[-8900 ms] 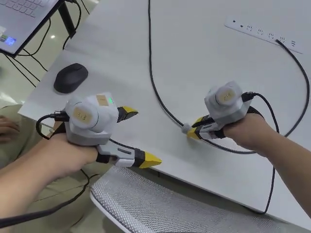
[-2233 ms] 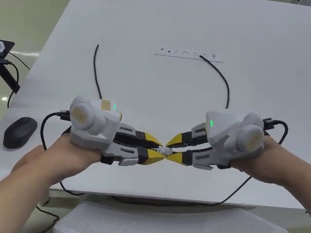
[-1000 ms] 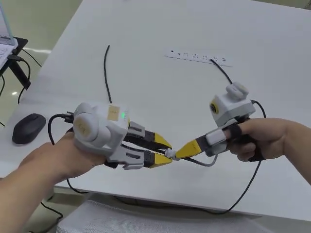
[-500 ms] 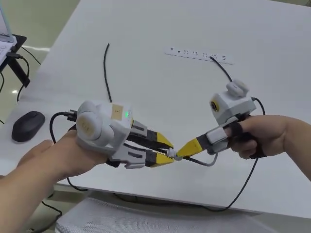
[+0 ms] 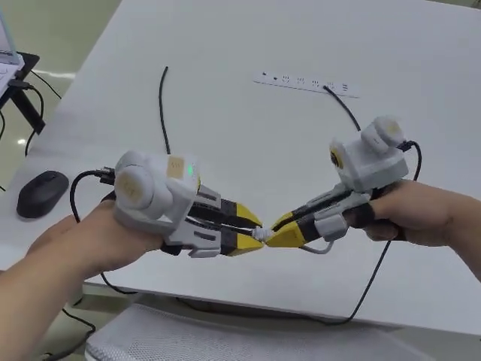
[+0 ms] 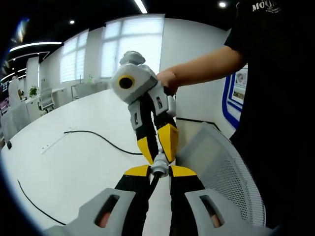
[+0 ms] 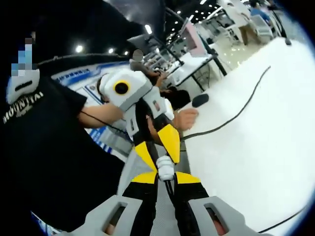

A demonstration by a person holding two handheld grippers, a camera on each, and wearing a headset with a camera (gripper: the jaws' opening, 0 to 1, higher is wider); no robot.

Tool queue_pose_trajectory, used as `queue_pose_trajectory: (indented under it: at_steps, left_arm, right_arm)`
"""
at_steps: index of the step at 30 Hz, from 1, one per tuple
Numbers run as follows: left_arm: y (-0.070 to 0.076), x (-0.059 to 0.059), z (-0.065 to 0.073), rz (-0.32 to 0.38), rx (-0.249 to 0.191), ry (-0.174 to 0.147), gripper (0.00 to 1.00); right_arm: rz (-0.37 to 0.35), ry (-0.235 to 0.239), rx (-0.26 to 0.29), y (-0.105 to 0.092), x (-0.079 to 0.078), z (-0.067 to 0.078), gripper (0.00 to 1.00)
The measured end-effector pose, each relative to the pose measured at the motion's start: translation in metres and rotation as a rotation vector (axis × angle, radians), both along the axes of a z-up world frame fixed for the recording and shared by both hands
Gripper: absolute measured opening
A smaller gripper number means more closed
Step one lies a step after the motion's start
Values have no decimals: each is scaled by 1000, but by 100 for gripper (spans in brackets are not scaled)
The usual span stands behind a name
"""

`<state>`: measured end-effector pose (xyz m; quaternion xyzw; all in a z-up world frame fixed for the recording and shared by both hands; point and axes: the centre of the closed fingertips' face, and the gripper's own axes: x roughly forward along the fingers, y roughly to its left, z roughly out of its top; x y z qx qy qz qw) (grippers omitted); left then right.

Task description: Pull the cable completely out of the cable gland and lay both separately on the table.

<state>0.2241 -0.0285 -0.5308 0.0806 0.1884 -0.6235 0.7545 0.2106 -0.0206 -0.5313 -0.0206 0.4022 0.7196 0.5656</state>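
Above the near edge of the broad white table, the small pale-grey plastic cable gland hangs in the air, pinched from both sides. It has not been laid down, and the thin black cable is not yet out of it: in each gripper view a dark strand runs back from the gland between that gripper's own jaws.

The left gripper has its yellow-tipped jaws drawn narrow on one end of the gland. The right gripper meets it nose to nose, its jaws just as narrow on the other end. Whether the right one bites the gland's body or the cable at its mouth is hard to tell, though it looks like the gland. Opposed grips of this sort suit a straight pull apart, one side anchoring while the other draws. Holding the work off the table likely keeps the cable free to slide.

Farther out, the cable's slack trails up the tabletop to a free end. A long white power strip lies well beyond, a black computer mouse sits off to the left, and a grey mesh chair back is below the edge.
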Motion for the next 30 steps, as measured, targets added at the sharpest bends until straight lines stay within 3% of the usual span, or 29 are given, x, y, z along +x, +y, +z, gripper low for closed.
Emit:
queue_pose_trajectory:
  at_steps: [4, 5, 8, 10, 12, 14, 15, 18, 21, 22, 30]
  left_arm:
    - [-1, -2, 4, -8, -19, 15, 15]
    - [-1, -2, 5, -5, -22, 20, 15]
    - [-2, -3, 9, 13, -38, 57, 15]
    - [-1, -3, 10, 33, -50, 105, 15]
    - [0, -2, 10, 44, -49, 106, 15]
    - [2, -2, 10, 43, -50, 115, 15]
    - [3, -2, 10, 50, -55, 129, 15]
    - [5, 0, 10, 60, -70, 148, 15]
    - [5, 2, 10, 65, -77, 140, 15]
    - [5, 3, 11, 66, -80, 138, 15]
    - [3, 6, 13, 42, -74, 108, 15]
  right_arm:
    - [57, -290, -40, 0, -3, 3, 7]
    - [62, -332, -52, -1, -2, 2, 7]
    - [95, -523, -66, -1, 1, 2, 7]
    - [87, -612, -81, -1, 4, -1, 7]
    - [77, -734, -96, 1, 8, -2, 7]
    - [82, -798, -110, 3, 7, -3, 7]
    - [83, -856, -119, 4, 8, -2, 7]
    - [69, -905, -124, 5, 9, -2, 7]
    - [37, -897, -127, 5, 13, 0, 7]
    - [-4, -858, -136, 4, 14, 0, 8]
    - [-37, -820, -125, 3, 16, 3, 8]
